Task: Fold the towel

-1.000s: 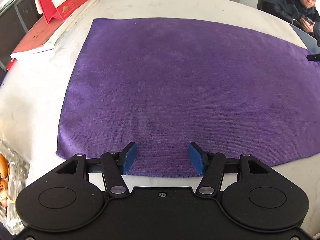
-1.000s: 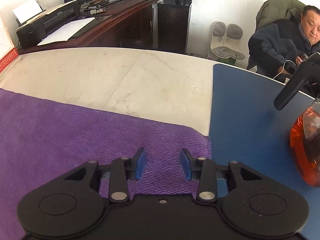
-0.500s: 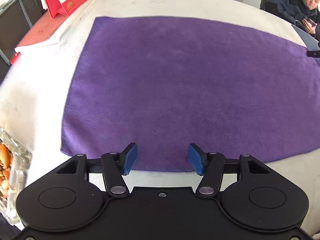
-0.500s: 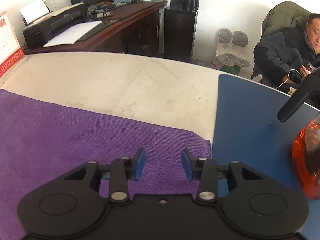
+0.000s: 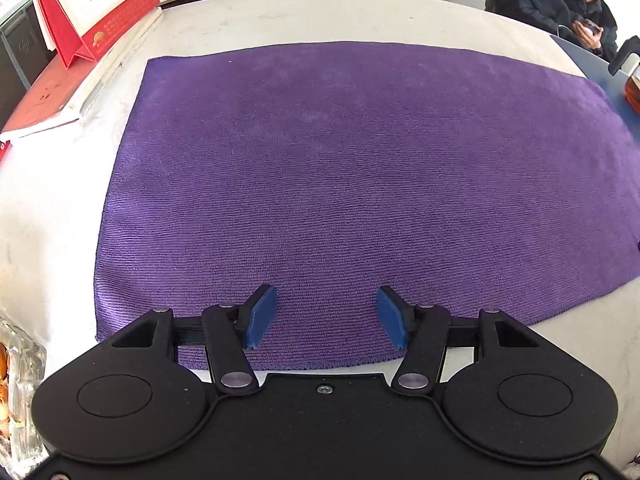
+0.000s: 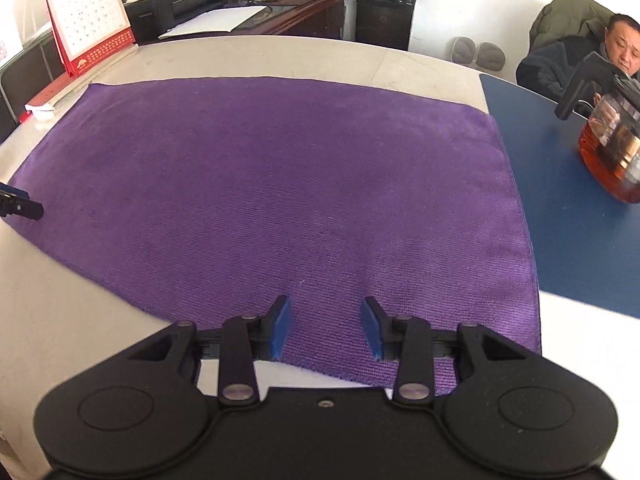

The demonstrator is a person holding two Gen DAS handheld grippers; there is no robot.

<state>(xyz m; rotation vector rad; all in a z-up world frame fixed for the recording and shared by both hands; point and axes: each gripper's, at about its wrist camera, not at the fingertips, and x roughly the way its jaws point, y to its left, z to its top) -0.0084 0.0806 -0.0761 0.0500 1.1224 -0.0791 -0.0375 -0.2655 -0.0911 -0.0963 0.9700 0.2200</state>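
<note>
A purple towel (image 5: 360, 184) lies spread flat on the pale table (image 5: 52, 208). My left gripper (image 5: 326, 316) hovers over the towel's near edge, close to its near left corner, with its blue pads apart and nothing between them. In the right wrist view the same towel (image 6: 280, 192) fills the middle of the picture. My right gripper (image 6: 325, 326) hangs open above the near edge, toward the near right corner, holding nothing. A black tip of the left gripper (image 6: 20, 206) shows at the far left edge of that view.
A red desk calendar (image 5: 86, 8) stands on a stack of books (image 5: 60, 92) at the back left. A blue mat (image 6: 568, 200) lies right of the towel with a glass teapot (image 6: 612, 152) on it. A seated person (image 6: 580, 56) is beyond the table. A clear packet (image 5: 16, 392) lies at the near left.
My right gripper has pulled back from the towel's far right corner to its near edge, so the whole towel now shows. The left gripper has hardly moved. Both stay open.
</note>
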